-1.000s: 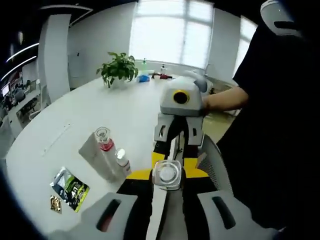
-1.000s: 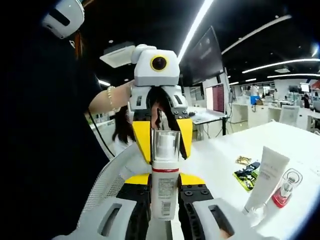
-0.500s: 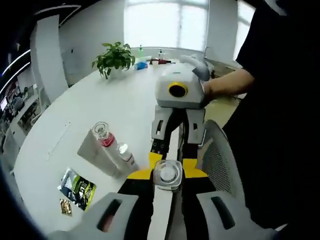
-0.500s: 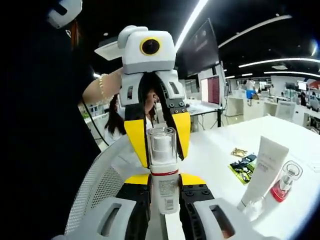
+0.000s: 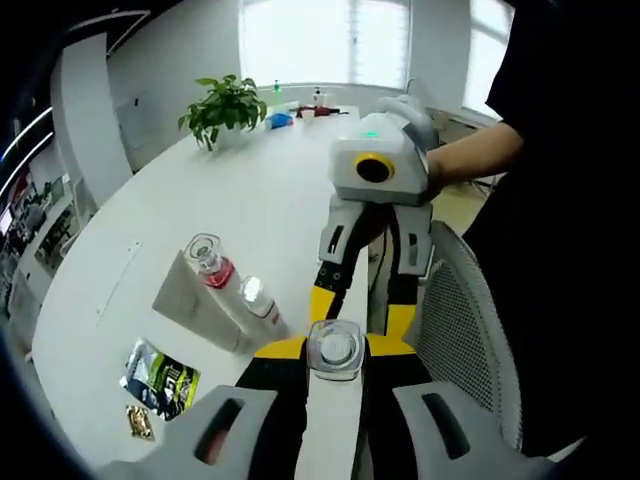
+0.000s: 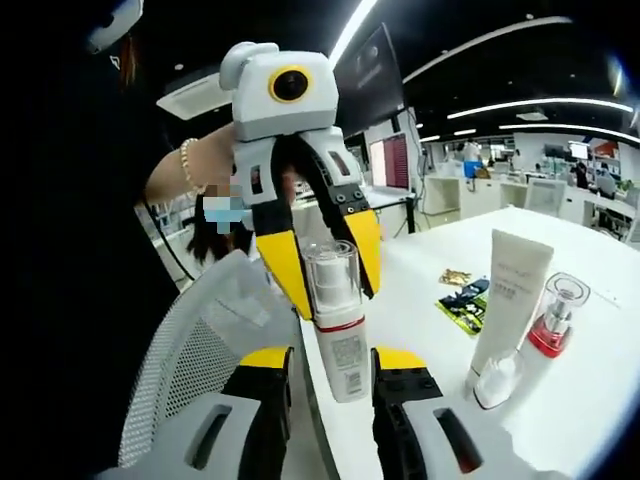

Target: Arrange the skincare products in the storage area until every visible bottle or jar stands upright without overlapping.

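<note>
Now | spray bottle (image 6: 337, 325) clamped in left gripper (image 6: 322, 262) | right gripper (image 6: 328, 375) open around it

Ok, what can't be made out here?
White clear-capped spray bottle: label print too small, right gripper view; body hidden under its own cap, left gripper view.
Right gripper: grip on the bottle unclear, its body covers the pads.
Dark printed sachet: print too small, left gripper view.

black sleeve (image 5: 560, 90) | beaded bracelet (image 6: 186, 165) | hand-held gripper (image 6: 322, 262): white body, yellow-black jaws
</note>
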A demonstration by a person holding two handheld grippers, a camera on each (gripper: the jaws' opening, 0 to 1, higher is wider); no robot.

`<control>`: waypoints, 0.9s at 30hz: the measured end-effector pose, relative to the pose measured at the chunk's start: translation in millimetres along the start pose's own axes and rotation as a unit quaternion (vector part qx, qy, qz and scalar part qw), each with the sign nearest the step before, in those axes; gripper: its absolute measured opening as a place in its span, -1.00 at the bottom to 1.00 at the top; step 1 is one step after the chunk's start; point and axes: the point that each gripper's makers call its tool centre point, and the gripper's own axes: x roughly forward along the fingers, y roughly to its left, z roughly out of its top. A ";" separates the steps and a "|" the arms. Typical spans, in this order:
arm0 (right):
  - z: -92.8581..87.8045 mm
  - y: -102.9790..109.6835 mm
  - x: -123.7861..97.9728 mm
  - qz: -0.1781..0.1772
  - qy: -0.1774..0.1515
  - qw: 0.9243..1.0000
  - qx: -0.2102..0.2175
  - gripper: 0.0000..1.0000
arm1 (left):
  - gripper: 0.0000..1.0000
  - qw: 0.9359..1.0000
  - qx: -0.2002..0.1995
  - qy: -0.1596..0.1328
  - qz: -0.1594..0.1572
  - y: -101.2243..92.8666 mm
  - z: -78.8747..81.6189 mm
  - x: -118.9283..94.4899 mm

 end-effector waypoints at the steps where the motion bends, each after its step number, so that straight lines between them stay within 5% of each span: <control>1: -1.3 -2.0 -1.3 -0.006 0.001 1.000 0.005 -0.46 | -0.55 1.000 0.001 0.001 -0.001 1.1 -1.2 1.3; 27: -3.0 -5.0 -15.1 -0.073 -0.024 0.995 0.069 -0.03 | -0.55 1.000 0.017 0.019 0.012 58.1 -25.8 43.7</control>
